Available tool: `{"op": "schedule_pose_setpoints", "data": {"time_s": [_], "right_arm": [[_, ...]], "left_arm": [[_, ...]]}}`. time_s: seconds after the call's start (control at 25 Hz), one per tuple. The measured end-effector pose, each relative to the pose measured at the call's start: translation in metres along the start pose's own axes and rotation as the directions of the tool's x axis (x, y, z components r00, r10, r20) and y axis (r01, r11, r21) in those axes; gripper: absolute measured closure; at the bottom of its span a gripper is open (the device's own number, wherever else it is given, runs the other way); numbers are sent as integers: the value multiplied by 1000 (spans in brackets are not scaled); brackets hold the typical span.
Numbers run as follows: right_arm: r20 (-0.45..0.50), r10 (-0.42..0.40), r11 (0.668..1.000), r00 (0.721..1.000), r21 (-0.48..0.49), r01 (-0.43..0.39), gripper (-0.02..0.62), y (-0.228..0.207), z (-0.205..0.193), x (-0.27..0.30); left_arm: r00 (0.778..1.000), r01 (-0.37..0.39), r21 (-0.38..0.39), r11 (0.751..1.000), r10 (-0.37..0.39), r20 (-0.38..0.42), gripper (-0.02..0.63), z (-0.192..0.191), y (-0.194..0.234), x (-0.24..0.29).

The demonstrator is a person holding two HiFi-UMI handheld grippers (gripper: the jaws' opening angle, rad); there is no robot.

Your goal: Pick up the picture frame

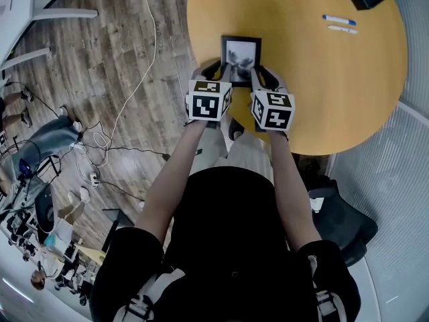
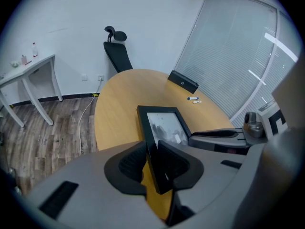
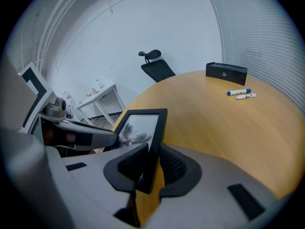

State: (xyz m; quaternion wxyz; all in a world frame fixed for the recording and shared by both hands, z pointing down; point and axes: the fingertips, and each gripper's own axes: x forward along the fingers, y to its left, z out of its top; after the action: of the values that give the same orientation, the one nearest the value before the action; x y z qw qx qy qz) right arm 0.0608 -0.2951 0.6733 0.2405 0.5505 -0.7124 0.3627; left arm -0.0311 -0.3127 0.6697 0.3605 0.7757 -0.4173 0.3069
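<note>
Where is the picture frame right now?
Head view, centre: the picture frame is at the table's near edge, near corners between left tongs and right tongs.

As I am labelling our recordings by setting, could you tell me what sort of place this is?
Most likely an office or meeting room: a round wooden table, a black office chair beyond it, and slatted window blinds.
</note>
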Motion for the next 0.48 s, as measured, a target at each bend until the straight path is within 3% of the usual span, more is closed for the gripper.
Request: {"op": "schedule_pose_setpoints", "data": {"time_s": [0.36, 0.48], "right_arm": [[130, 15, 999, 991, -42, -9, 503, 15, 29, -62], [175, 21, 998, 984, -56, -11, 503, 18, 36, -91]], "left_arm": [[989, 6, -24, 1000, -3, 146, 518, 23, -31, -61], [981, -7, 2, 1000, 6, 194, 518, 28, -49, -86]]}}
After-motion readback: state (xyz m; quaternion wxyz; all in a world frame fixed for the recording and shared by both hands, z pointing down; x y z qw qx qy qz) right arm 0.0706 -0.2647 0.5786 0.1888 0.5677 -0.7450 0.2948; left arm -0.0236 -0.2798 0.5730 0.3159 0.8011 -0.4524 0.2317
